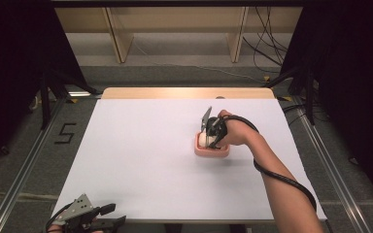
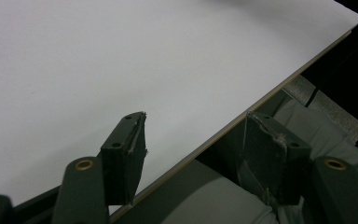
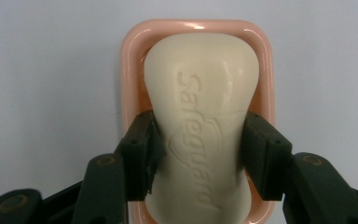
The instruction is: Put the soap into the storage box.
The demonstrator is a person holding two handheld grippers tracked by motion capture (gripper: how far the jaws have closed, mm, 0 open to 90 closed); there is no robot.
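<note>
right gripper [image 3: 200, 149] over pink dish [image 3: 130, 60], right of centre, jaws pinching soap [image 3: 200, 93] at its waist. left gripper [image 2: 196, 140] at near left table [image 2: 98, 60] edge, jaws spread, holding nothing.

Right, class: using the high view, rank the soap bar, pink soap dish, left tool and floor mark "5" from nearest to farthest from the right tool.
1. Soap bar, between its jaws.
2. Pink soap dish, just beneath.
3. Left tool, table's near-left corner.
4. Floor mark "5", far left, off the table.

Right tool is reference.
</note>
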